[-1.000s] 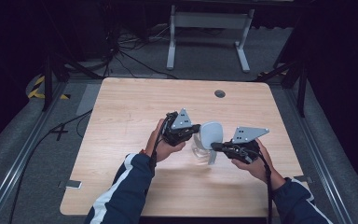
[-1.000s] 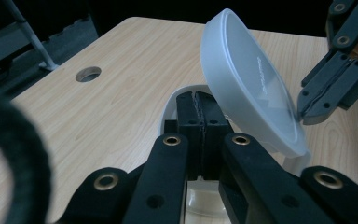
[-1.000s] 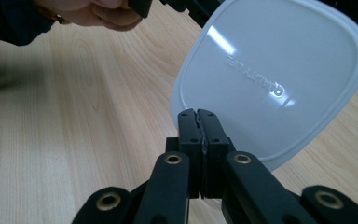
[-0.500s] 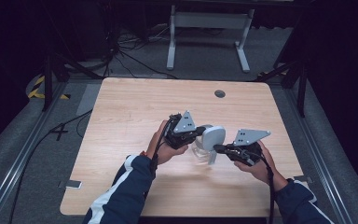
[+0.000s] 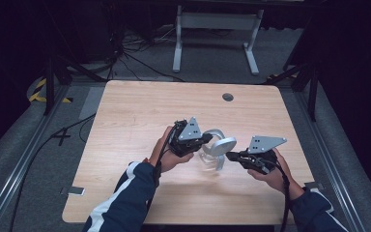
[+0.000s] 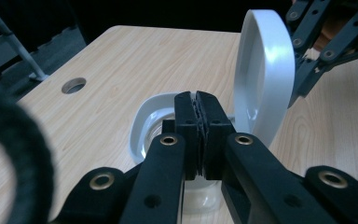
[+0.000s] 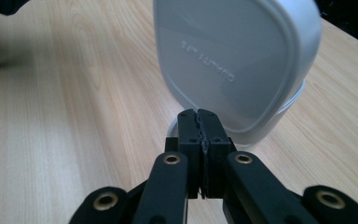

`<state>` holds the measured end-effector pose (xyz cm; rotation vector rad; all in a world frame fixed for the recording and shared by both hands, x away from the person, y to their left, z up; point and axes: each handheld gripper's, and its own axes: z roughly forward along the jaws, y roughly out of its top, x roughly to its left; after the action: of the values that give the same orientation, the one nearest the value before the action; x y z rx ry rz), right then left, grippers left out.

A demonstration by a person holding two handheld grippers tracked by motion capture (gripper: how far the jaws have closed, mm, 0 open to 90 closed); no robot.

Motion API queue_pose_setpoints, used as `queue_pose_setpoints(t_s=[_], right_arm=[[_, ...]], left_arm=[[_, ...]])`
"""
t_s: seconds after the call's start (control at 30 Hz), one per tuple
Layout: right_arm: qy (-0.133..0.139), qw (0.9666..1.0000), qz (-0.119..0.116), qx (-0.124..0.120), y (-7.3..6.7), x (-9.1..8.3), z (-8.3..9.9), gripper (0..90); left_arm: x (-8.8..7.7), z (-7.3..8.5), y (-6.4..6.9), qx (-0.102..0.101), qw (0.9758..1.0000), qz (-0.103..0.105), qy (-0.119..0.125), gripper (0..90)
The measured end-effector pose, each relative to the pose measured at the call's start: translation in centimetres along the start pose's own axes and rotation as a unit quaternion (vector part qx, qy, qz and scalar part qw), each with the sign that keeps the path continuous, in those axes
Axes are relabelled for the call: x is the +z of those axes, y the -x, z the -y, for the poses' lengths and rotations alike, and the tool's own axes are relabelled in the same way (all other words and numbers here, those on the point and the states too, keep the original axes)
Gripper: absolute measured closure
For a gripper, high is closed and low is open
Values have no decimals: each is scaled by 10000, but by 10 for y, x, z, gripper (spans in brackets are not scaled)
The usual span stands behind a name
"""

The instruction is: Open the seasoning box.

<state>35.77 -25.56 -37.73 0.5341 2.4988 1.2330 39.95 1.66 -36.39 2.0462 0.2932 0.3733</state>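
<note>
Clear plastic container (image 5: 208,157) with a white collar-like rim stands near the middle of the wooden table (image 5: 140,116); its white, rounded-square lid (image 5: 222,145) is flipped up on edge beside the opening, faint raised lettering on the face turned to the right gripper's camera. Left gripper (image 5: 207,138) has its jaws pressed together at the container's rim, though I cannot tell whether anything is caught between them. Right gripper (image 5: 230,156) sits with jaws likewise closed at the lid's lower edge, grip unclear.
</note>
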Motion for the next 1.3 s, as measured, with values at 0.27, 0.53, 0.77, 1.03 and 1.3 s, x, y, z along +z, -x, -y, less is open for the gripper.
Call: queue_pose_setpoints(t_s=[0.27,0.53,0.77,1.03,1.3], right_arm=[[-79,10000,14,-46,-3,-9,5,859],[-205,9995,193,-103,-3,-23,16,803],[-542,9949,797,-280,3,-43,59,580],[-691,9901,946,775,20,-64,144,421],[-535,9862,959,1242,27,-71,166,345]], left_arm=[[-26,22,-4,-9,9995,-239,-205,842],[-56,59,-4,-173,9969,-524,-564,777],[-90,111,-4,-472,9875,-978,-1142,665],[-98,165,-5,-1026,9756,-1030,-1645,422],[-102,186,-4,-1545,9739,-874,-1412,302]])
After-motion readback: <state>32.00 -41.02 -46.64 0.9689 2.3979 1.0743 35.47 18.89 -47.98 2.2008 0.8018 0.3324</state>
